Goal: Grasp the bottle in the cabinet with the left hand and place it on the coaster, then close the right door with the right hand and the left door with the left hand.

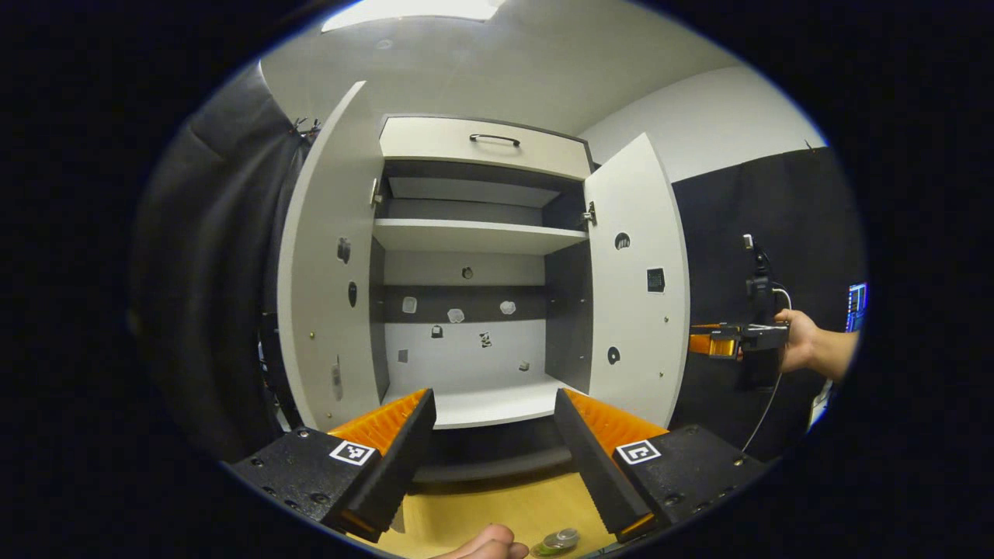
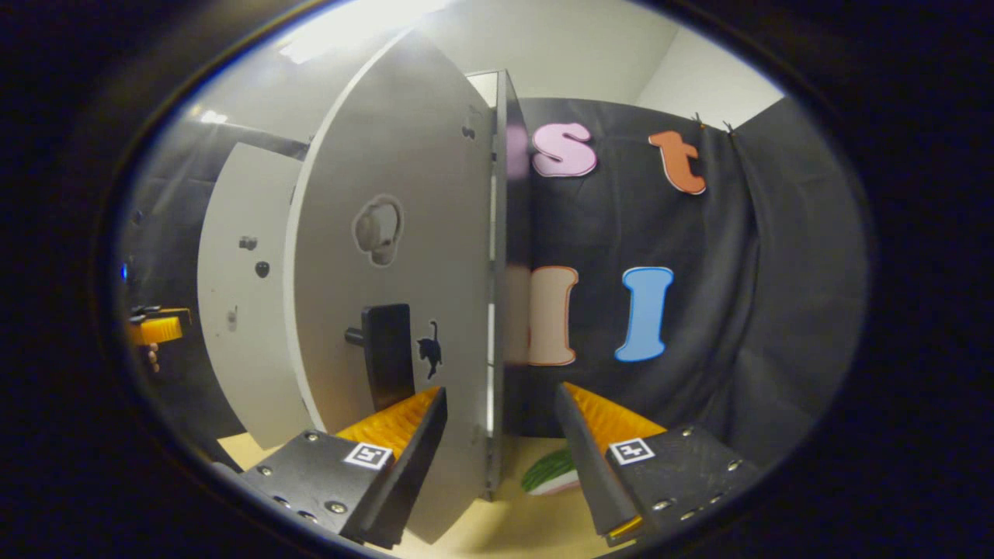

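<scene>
My right hand-held gripper (image 2: 497,435) is spread open, empty, with the right door's (image 2: 388,256) edge standing between its fingers. I'd push on the outer face to swing it shut. My left hand-held gripper (image 1: 493,435) is released too, facing the cabinet (image 1: 481,404); the bottle (image 1: 557,541) sits just below it on the counter (image 1: 497,505).

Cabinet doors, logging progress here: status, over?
Both grippers open, empty. Right gripper straddles the right door edge. Left door and right door both open. Shelves bare.
</scene>
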Available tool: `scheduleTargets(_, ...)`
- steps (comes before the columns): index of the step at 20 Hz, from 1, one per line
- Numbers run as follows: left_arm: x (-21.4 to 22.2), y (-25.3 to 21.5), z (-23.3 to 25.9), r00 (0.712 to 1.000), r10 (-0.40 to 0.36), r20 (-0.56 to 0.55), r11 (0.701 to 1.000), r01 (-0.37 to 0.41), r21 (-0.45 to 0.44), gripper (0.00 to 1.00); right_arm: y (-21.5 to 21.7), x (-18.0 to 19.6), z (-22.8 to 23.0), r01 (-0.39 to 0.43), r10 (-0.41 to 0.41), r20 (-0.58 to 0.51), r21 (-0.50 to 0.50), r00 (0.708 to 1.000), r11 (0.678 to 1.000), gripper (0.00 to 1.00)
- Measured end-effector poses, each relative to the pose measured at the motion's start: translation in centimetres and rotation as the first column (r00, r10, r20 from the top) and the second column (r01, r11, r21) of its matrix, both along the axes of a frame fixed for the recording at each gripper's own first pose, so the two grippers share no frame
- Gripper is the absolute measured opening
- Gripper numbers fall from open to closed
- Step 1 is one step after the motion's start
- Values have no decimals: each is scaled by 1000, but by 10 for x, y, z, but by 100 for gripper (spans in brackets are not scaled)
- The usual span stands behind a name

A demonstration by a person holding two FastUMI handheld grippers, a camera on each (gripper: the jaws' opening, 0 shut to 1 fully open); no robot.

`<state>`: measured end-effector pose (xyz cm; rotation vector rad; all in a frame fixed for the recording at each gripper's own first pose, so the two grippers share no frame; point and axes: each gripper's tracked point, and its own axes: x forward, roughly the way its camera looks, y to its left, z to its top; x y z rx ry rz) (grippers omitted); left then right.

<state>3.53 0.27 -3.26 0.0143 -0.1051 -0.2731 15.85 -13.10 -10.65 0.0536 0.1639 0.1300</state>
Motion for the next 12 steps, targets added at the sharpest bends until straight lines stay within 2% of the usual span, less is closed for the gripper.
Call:
scheduleTargets(1,0,5,0,1000,10,-3,1000,-10,6,97,4,3,-1,20,-20,-9,-15,1000,1000,87)
scheduleTargets(2,1,7,0,1000,18,0,1000,-18,7,97,7,4,-2,35,-35,-11,-38,999,999,83)
scheduleTargets(4,-3,15,1,999,41,-5,999,-41,7,97,9,6,-2,66,-65,9,-79,998,995,87)
scheduleTargets(8,-14,30,-6,997,78,-23,997,-78,0,97,14,11,-5,105,-106,-15,-41,994,994,84)
scheduleTargets(12,-16,46,-11,993,112,-46,994,-112,3,96,25,15,-1,122,-122,6,-42,993,992,87)
